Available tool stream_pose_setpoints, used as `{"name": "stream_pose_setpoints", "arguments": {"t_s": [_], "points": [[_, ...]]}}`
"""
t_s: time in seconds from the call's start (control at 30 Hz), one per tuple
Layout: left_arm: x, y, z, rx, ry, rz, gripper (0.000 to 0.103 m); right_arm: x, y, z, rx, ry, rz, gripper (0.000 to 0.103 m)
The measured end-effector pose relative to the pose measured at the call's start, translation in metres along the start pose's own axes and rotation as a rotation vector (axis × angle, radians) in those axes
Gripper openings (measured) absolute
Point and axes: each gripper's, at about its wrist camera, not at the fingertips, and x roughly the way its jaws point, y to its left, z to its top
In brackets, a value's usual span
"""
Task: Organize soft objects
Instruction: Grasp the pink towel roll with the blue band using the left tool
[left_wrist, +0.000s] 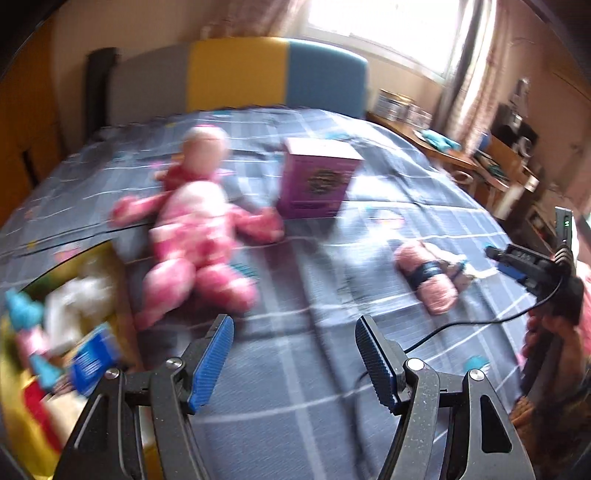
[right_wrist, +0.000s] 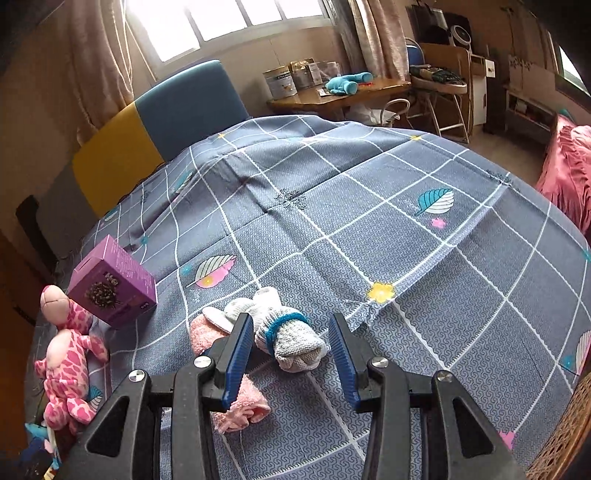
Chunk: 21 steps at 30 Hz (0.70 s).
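left gripper (left_wrist: 295, 360) jaws apart, empty, above checked bedspread (left_wrist: 332, 369); pink plush doll (left_wrist: 195, 225) beside purple box (left_wrist: 317, 177); pink rolled cloth (left_wrist: 428, 277) right; right gripper (left_wrist: 517, 262) at edge.

Bright window (right_wrist: 225, 22), curtains (right_wrist: 99, 62), wooden desk (right_wrist: 343, 96) beside the bed (right_wrist: 369, 229).

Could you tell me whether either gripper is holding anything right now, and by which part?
Nothing is held. The left gripper is empty above the bedspread; the right gripper has open jaws around the grey sock bundle, not pressing it.
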Motion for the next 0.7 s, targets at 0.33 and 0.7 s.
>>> {"name": "stream_pose_setpoints", "arguments": {"t_s": [0.33,0.7], "points": [[0.112,-0.081,0.048,-0.003,0.224,-0.203,0.079,0.001,-0.016,0.003,0.100,0.019,0.078,0.043],[0.198,-0.162,0.061,0.064,0.351,-0.204,0.078,0.008,-0.023,0.003,0.156,0.060,0.146,0.043]]}}
